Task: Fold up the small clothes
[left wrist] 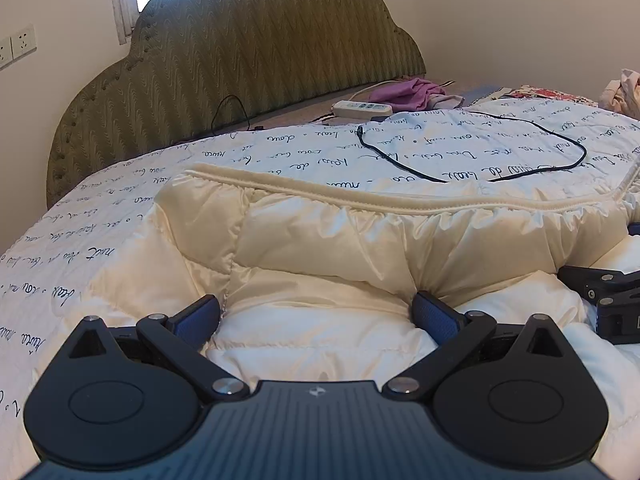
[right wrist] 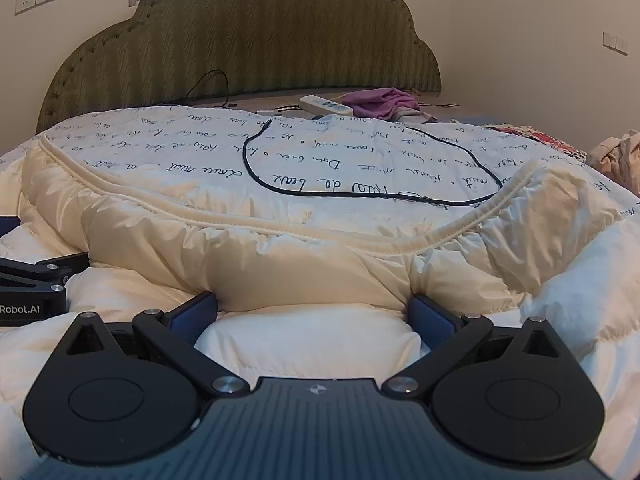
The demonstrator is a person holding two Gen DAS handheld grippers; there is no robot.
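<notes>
A cream quilted puffer jacket [left wrist: 320, 240] lies spread on a script-printed white bedspread [left wrist: 280, 152], both grippers resting on it. The left gripper [left wrist: 316, 316] and right gripper [right wrist: 312, 314] stand wide open, gripping nothing. The shiny padding looks light, soft and slippery; its ribbed hem [right wrist: 248, 222] likely offers the surest hold.

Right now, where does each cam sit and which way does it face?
Left wrist: on the left gripper, facing the green padded headboard across the cream puffy quilted jacket; own open jaws show, right gripper at the edge.
Right wrist: on the right gripper, same heading; own open jaws show, left gripper at the edge.
Shared: jacket, headboard, black looped cable, white power strip.
</notes>
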